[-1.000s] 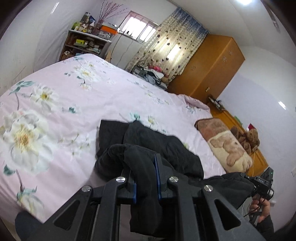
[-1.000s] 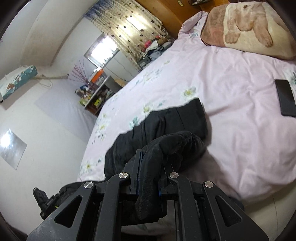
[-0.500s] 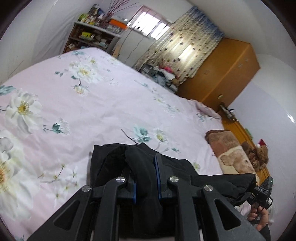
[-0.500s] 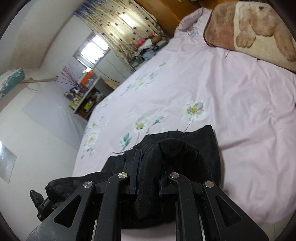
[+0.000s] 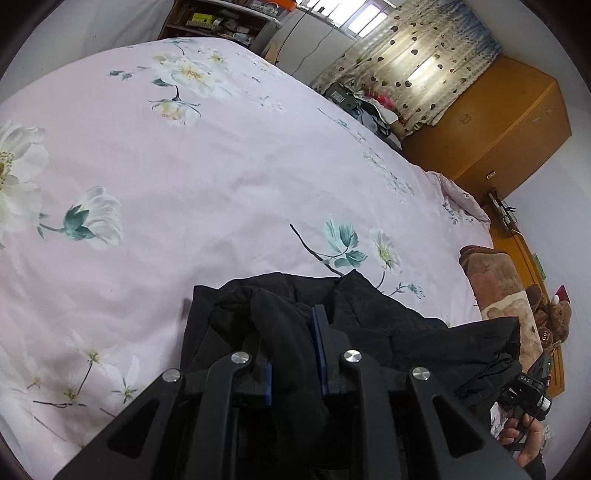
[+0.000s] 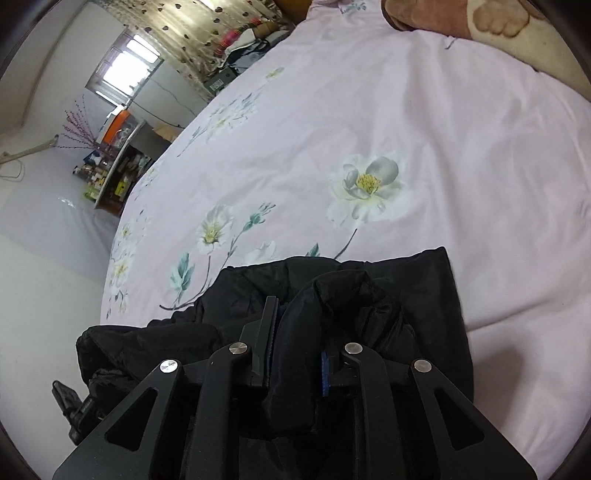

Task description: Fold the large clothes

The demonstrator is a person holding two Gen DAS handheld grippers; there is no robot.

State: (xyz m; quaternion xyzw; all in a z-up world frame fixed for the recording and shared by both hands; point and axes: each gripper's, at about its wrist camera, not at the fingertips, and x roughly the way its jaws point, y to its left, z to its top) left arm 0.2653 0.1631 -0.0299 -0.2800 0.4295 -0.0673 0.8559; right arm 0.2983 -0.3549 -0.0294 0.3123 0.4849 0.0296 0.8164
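A black padded garment (image 5: 388, 325) lies bunched on the pink floral bedsheet (image 5: 221, 166). My left gripper (image 5: 291, 332) is shut on a thick fold of it, black cloth pinched between the blue pads. My right gripper (image 6: 299, 332) is shut on another fold of the same garment (image 6: 417, 295). The cloth stretches between both grippers; the right gripper also shows at the left wrist view's lower right edge (image 5: 532, 384). Part of the garment hangs below the jaws, hidden.
A brown bear-print pillow (image 5: 495, 280) and teddy bear (image 5: 554, 317) lie at the bed's right side. A wooden wardrobe (image 5: 491, 122), curtains (image 5: 413, 55) and a cluttered shelf (image 5: 221, 22) stand beyond the bed.
Both grippers have moved forward over the bed, carrying the held folds farther onto the sheet; the garment now lies lower and closer under the jaws.
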